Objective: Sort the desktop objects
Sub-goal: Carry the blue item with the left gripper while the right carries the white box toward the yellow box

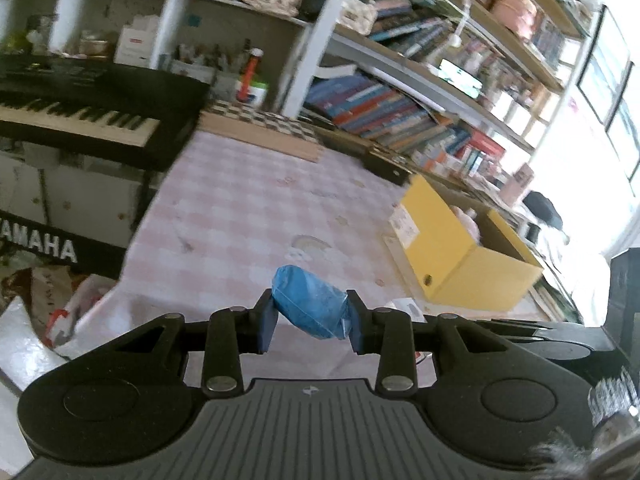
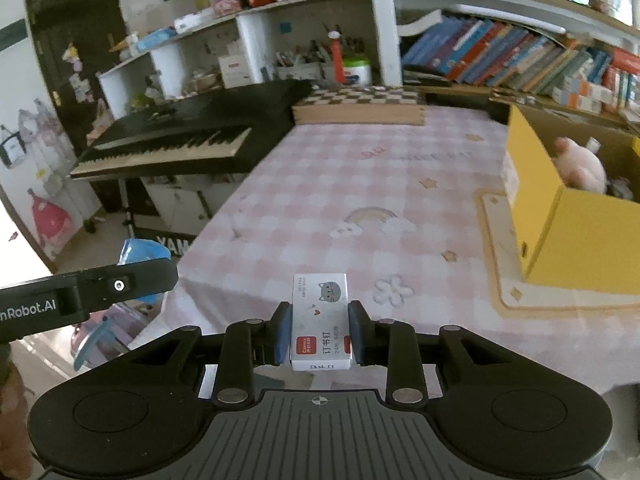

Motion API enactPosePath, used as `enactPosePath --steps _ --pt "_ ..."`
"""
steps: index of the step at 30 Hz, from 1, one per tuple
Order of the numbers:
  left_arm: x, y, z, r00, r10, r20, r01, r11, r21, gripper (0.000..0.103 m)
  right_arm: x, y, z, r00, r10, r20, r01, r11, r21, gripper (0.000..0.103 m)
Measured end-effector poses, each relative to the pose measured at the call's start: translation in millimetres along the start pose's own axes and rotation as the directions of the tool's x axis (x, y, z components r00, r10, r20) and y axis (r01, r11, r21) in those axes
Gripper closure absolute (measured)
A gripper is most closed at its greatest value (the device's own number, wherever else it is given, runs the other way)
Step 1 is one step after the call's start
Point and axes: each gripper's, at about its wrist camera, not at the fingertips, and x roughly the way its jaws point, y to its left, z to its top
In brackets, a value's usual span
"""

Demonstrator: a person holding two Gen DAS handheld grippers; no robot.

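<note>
Blue plastic-wrapped bundle (image 1: 310, 307) sits clamped in left tongs (image 1: 312, 320), white staple box (image 2: 321, 322) in right tongs (image 2: 320, 332); next likely carry both toward yellow cardboard box (image 2: 560, 216), frame right.

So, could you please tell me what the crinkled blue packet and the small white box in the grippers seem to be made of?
The crinkled blue packet in the left gripper looks like thin glossy plastic film, wrinkled and slightly translucent. The small white box in the right gripper looks like matte printed cardboard, with crisp folded edges.

Pink-and-white checked tablecloth (image 2: 340, 184) (printed with a pastel rainbow and stars), bright yellow box (image 2: 568, 236), blue wrapped packet (image 1: 310, 307), white staple box (image 2: 321, 322) with red label and grey cat, black keyboard (image 2: 180, 140), black-and-white checkerboard (image 2: 360, 98)
</note>
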Motion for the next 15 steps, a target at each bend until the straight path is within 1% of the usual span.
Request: enactPosePath --steps 7,15 --pt "15 -22 -9 0.994 -0.092 -0.062 0.095 0.994 0.049 0.070 -16 -19 -18 0.997 -0.078 -0.016 0.079 0.994 0.069 0.074" --pt "40 -56 -13 0.973 -0.183 -0.143 0.201 0.972 0.123 0.070 -34 -51 -35 0.986 -0.166 -0.024 0.168 0.970 0.176 0.074"
